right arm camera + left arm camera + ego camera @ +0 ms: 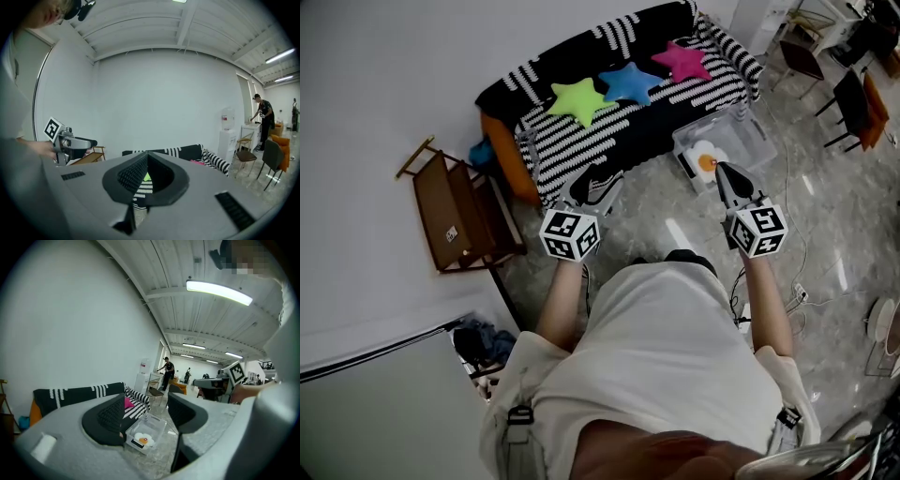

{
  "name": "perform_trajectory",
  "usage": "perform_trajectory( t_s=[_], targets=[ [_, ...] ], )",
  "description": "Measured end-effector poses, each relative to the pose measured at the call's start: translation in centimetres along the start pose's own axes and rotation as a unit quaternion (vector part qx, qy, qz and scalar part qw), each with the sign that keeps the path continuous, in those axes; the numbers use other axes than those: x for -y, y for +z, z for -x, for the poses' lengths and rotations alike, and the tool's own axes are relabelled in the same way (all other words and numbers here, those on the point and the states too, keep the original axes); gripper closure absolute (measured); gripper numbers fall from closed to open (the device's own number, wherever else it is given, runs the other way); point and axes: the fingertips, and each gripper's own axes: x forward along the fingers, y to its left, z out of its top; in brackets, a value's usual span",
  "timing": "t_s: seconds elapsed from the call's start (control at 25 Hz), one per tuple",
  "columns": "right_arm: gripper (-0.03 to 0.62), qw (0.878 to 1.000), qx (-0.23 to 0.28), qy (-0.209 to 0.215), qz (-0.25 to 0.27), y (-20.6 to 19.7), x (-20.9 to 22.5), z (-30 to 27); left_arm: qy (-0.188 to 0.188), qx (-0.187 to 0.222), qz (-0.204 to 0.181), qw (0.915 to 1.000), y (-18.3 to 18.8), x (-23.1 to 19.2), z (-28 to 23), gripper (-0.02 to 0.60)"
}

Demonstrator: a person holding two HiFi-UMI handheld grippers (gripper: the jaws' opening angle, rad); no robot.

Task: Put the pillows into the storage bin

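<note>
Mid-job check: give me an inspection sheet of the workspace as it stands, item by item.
Surface: glossy marbled floor; striped sofa against the wall.
Job's things: green star pillow, blue star pillow and pink star pillow lie on the sofa; clear storage bin on the floor beside the sofa, holding a fried-egg pillow.
Clutter: dark bundle on the floor by the wall.
Grippers: left claw open, empty; right claw shut, empty.
Cables: white cable on the floor at the person's right.
Surroundings: wooden rack left of the sofa; dark chairs beyond the bin.
</note>
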Motion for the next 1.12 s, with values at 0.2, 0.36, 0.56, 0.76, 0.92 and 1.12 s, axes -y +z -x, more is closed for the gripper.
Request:
perform_trajectory(
  t_s=[0.2,0.36,0.56,0.76,0.92,1.12],
  targets=[
    [0.591,1.000,-0.006,-0.005,-0.006,-0.6,0.0,-0.2,-0.006,-0.001,0.001,1.0000,-0.2,-0.3,-0.2,0.285],
    [0.591,1.000,-0.013,-0.008,-0.010,-1.0,0.4,-0.7,0.004,-0.012,0.002,0.9999,-0.7,-1.1,-0.7,0.285],
    [0.591,1.000,-0.017,-0.005,-0.013,-0.9,2.2,-2.2,0.010,-0.016,0.008,0.9998,-0.6,-2.0,-2.4,0.285],
    [0.591,1.000,-0.020,-0.001,-0.022,-0.8,4.7,-5.2,0.013,-0.019,0.004,0.9997,-0.1,-3.4,-5.2,0.284],
    [0.591,0.999,-0.023,0.007,-0.022,0.0,7.5,-8.5,0.001,-0.028,-0.001,0.9996,0.6,-4.1,-8.9,0.272],
    [0.591,0.999,-0.032,0.017,-0.020,1.0,11.9,-12.3,-0.003,-0.031,0.000,0.9995,1.9,-5.5,-14.4,0.265]
  ],
)
